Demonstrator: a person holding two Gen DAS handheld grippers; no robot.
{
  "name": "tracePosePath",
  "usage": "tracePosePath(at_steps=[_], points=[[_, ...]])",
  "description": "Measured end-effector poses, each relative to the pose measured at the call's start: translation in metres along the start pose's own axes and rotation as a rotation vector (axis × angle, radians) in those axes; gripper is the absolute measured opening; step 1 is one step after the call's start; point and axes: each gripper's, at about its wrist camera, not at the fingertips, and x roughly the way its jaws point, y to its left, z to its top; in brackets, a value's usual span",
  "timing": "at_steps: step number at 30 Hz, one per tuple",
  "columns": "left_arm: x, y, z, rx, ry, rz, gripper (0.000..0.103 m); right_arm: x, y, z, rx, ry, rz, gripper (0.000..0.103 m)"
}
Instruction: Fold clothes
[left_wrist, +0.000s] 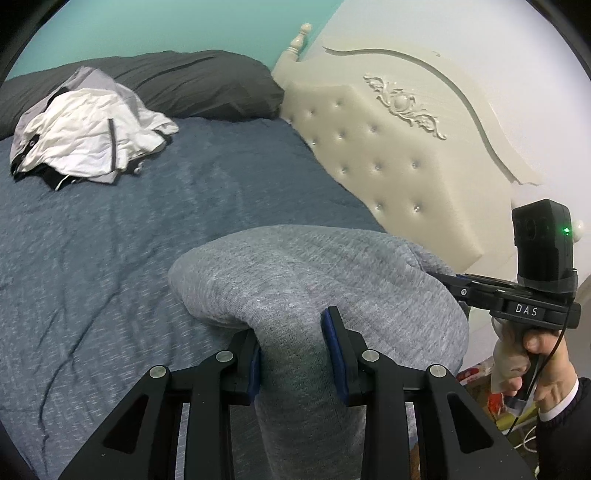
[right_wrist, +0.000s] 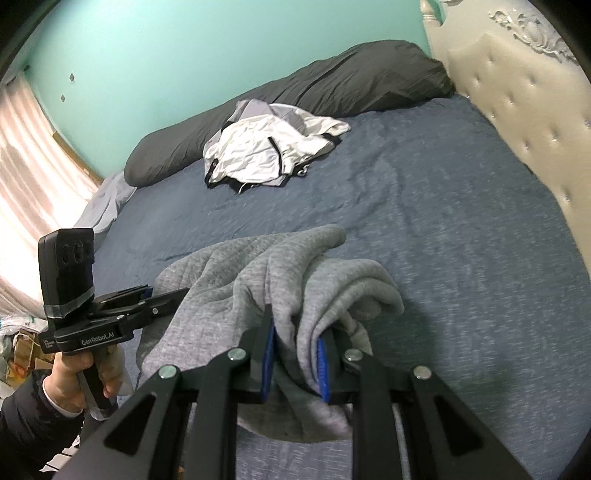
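A grey knit garment (left_wrist: 314, 273) hangs bunched between both grippers above the blue bedspread (left_wrist: 110, 240). My left gripper (left_wrist: 295, 347) is shut on a thick fold of it. My right gripper (right_wrist: 295, 354) is shut on another bunched part of the grey garment (right_wrist: 258, 280). The right gripper also shows in the left wrist view (left_wrist: 454, 284) at the right, clamped on the garment's edge. The left gripper shows in the right wrist view (right_wrist: 166, 295) at the left. A crumpled white and grey jacket (left_wrist: 85, 125) lies further up the bed; it also shows in the right wrist view (right_wrist: 266, 147).
A long dark grey pillow (left_wrist: 177, 85) lies along the teal wall. A cream tufted headboard (left_wrist: 388, 147) borders the bed on the right. A curtain (right_wrist: 33, 166) hangs at the left. Clutter sits on the floor beside the bed (left_wrist: 480, 376).
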Motion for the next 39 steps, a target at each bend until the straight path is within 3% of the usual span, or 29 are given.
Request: tracePosePath(at_steps=[20,39], points=[[0.073,-0.098,0.041,0.049,0.011,-0.039,0.033,-0.072,-0.101,0.019,0.046,-0.063,-0.044,0.018],[0.164,-0.166,0.065,0.088,0.015,-0.065,0.033,-0.103,-0.203,0.022,0.114,-0.119,-0.104,0.018]])
